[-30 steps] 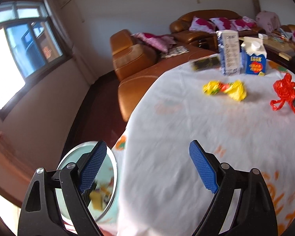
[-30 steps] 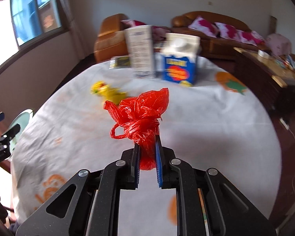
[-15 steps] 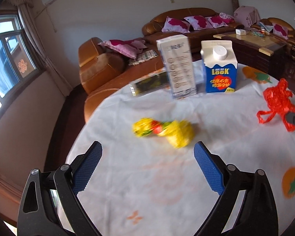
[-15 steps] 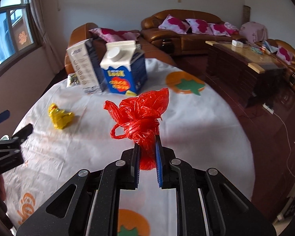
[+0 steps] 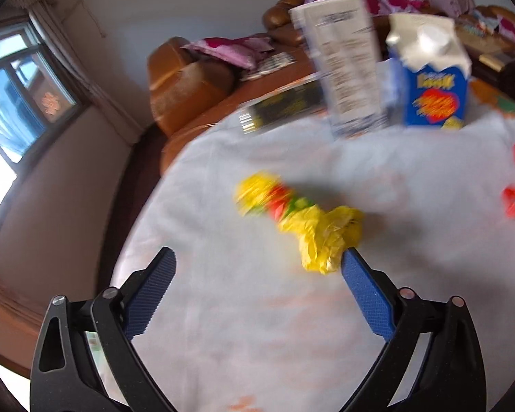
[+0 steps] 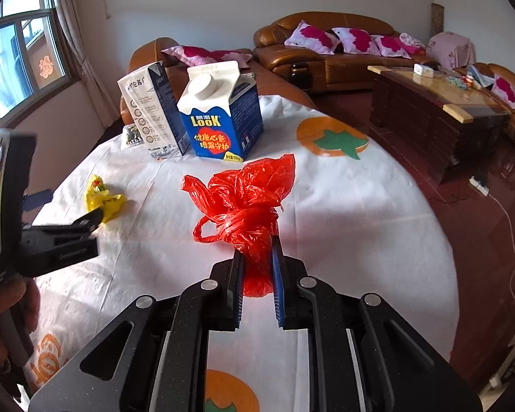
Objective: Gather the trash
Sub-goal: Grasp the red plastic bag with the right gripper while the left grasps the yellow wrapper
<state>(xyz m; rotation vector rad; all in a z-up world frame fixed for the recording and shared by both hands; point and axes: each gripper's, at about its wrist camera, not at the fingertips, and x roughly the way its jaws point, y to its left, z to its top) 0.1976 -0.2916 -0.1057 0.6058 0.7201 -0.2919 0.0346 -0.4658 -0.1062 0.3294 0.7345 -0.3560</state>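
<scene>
White cloth printed with orange fruit covers the round table (image 6: 360, 206), with brown sofas and a window behind it. Near the blue carton (image 6: 223, 127), on the side toward the window, lies the yellow wrapper (image 5: 302, 223), a crumpled plastic wad with red and green showing at its far end; it looks light and springy.

The left gripper (image 5: 257, 271) has just been opening and stands wide apart, nothing pressed between its pads; the wrapper's near end sits just at its right-hand fingertip (image 5: 352, 261), off to one side of the gap. The right gripper (image 6: 255, 257) is clamped on the knotted neck of the red bag (image 6: 247, 202), which puffs up above the jaws with a loop hanging at its left.

The step in hand looks like the reach for the wrapper. To do it well, I would shift the left gripper toward the carton side so the wad's thick yellow part lies midway between the pads, lower until the tips nearly brush the cloth, then close slowly. Closing off-centre would likely flick the wad away or pinch the cloth. The right hand should hold its grip and keep the bag clear.
</scene>
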